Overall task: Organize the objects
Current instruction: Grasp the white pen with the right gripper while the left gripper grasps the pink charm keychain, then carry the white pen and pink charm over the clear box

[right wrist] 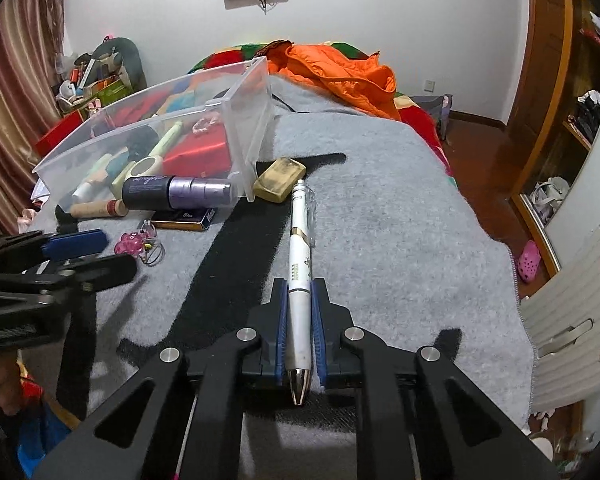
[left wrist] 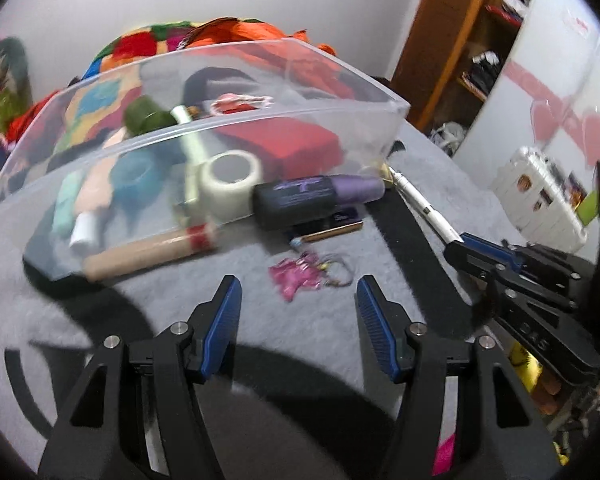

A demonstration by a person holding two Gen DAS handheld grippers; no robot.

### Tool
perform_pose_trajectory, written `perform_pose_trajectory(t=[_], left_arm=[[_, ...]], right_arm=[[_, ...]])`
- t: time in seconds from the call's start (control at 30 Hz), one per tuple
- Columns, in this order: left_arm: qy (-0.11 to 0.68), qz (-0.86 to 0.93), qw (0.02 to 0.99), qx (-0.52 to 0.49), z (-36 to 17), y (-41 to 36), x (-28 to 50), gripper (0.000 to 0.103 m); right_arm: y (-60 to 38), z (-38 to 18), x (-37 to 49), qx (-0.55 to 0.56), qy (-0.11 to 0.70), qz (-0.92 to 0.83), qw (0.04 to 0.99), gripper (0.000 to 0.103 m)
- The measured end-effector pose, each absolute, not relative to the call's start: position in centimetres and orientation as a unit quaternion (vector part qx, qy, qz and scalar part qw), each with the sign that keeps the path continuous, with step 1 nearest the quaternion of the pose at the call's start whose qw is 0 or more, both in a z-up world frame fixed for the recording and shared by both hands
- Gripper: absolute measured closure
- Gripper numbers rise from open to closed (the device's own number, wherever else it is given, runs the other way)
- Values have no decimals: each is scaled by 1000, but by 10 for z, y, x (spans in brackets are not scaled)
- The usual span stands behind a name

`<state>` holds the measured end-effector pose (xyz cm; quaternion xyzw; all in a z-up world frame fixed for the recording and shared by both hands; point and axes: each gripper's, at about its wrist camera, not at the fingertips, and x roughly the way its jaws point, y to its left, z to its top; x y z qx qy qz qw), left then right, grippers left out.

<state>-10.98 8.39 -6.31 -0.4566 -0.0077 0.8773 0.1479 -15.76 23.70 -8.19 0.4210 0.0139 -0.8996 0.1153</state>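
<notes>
Clamping white pen (right wrist: 300, 276), right gripper (right wrist: 299, 292); bin (right wrist: 252, 120) seemingly near.

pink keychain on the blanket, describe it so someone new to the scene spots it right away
Find the clear plastic bin on the grey blanket. In front of its near wall lies a flat dark box, and just nearer than that sits the pink keychain. It is the only glossy pink, translucent trinket there, with wire rings attached.
</notes>
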Motion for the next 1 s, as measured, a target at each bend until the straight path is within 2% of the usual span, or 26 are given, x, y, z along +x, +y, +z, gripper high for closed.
perform_pose_trajectory(t=[0.07, 0.13, 0.2, 0.23, 0.53, 1.0], left_arm=[[0, 879, 145, -455, -65, 89, -114, 43], [-5, 881, 141, -451, -65, 89, -117, 49], [-4, 886, 136, -444, -66, 88, -118, 74], [-5, 888, 131, -441, -66, 86, -117, 76], [-28, 895, 128, -427, -57, 68, -97, 76], [-60, 920, 118, -370, -8, 38, -80, 76]], right_arm=[[241, -82, -156, 420, 7, -900, 115, 93], [247, -81, -154, 416, 1, -902, 110, 93], [252, -79, -153, 413, -6, -905, 105, 93], [253, -78, -154, 412, -9, -905, 105, 93], [253, -51, -148, 374, -15, -921, 108, 93], [230, -7, -143, 319, 1, -939, 131, 93]])
